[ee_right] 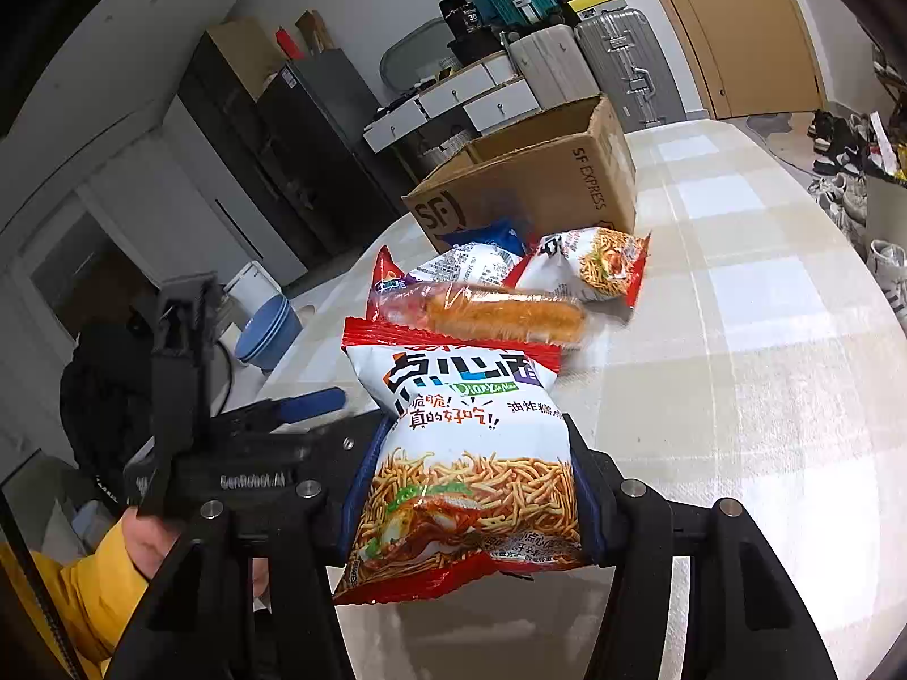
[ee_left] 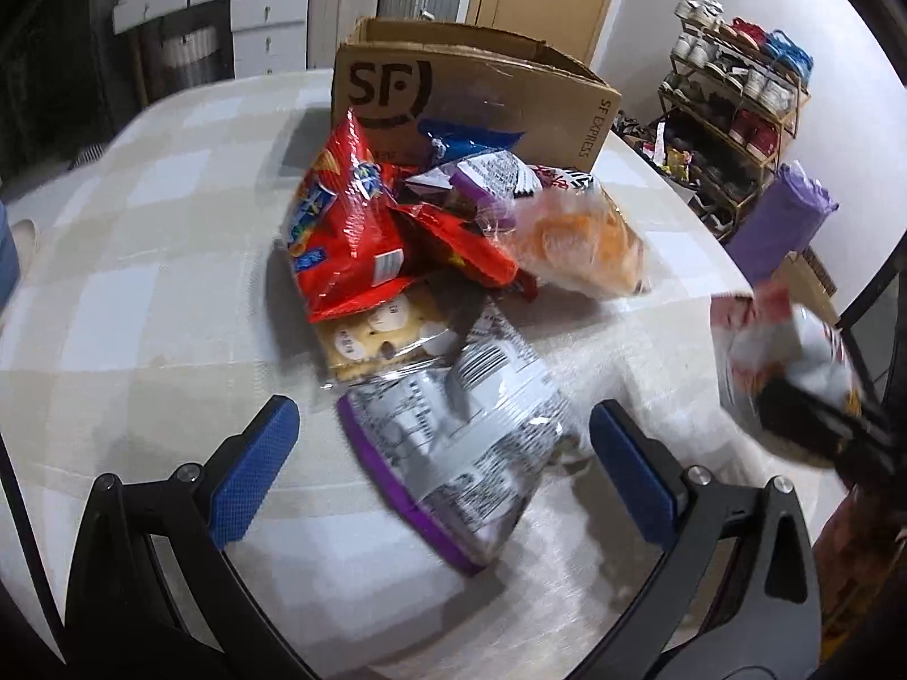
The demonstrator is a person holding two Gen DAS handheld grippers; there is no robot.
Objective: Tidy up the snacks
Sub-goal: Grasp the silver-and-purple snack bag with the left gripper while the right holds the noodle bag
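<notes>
The right gripper [ee_right: 467, 487] clamps a noodle snack bag [ee_right: 465, 453] above the desk [ee_right: 765, 340]; the left gripper [ee_left: 445, 453] spreads wide over a purple-edged packet [ee_left: 453, 442]. More snacks are heaped against the SF Express cardboard box [ee_left: 482, 90] toward the desk's far edge.

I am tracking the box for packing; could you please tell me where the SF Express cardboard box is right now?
The SF Express cardboard box stands open on the checked tablecloth, at the far end of the table directly behind the snack pile in both wrist views.
</notes>
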